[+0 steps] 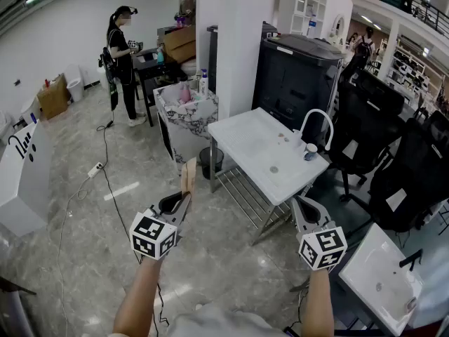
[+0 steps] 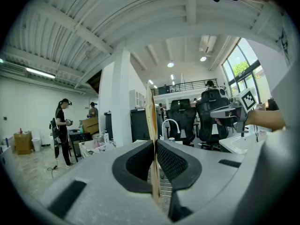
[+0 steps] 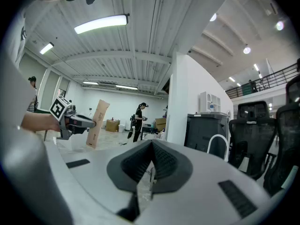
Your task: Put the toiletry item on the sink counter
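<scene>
- Packet [image 1: 188, 177] is standing upright, long axis vertical, with the left gripper [image 1: 182, 202] pinching its lower end, short of the sink counter [image 1: 242, 135].
- Left gripper view is showing only its thin edge; right gripper view is showing its broad tan face.
- Right gripper [image 1: 303, 208] is sitting closed, empty.

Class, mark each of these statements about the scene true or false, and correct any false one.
1. The left gripper is clamped on a flat brown packet. True.
2. The packet lies on the white sink counter. False: it is upright in the left gripper, off the counter.
3. The right gripper holds a bottle. False: its jaws are together with nothing between them.
4. A curved white faucet stands on the counter. True.
</scene>
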A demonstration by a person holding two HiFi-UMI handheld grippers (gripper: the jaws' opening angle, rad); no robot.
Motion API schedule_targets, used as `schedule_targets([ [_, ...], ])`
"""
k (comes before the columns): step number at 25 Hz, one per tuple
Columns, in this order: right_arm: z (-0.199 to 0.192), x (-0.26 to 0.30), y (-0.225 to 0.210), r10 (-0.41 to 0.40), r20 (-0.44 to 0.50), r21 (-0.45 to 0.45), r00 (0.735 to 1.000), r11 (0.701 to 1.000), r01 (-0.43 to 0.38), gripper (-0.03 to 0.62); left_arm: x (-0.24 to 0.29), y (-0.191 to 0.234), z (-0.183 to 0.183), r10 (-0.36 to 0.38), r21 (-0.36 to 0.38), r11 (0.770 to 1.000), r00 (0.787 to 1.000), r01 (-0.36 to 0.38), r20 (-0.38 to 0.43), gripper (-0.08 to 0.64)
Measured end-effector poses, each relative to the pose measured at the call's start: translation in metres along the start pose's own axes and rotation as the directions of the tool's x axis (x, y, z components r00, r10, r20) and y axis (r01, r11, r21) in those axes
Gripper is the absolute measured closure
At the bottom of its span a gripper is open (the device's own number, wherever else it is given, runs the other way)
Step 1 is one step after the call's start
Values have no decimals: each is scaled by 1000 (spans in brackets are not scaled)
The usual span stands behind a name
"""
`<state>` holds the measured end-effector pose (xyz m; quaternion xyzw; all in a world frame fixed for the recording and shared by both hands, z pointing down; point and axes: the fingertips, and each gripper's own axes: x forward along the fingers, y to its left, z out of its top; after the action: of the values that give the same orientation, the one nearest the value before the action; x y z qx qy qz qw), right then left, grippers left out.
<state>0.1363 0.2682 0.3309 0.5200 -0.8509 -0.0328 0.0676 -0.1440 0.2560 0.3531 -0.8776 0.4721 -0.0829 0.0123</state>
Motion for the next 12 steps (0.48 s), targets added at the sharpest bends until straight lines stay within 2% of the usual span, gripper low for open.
schedule_targets([
  [8,1,0,5,-16,-4,-8,1000,1000,16,598,-7,10,0,5,1,1000,1000,-5,4,531],
  [12,4,2,10,-37,16,-45,999,998,37,597,-8,16,-2,3,1,1000,1000,-3,5,532],
])
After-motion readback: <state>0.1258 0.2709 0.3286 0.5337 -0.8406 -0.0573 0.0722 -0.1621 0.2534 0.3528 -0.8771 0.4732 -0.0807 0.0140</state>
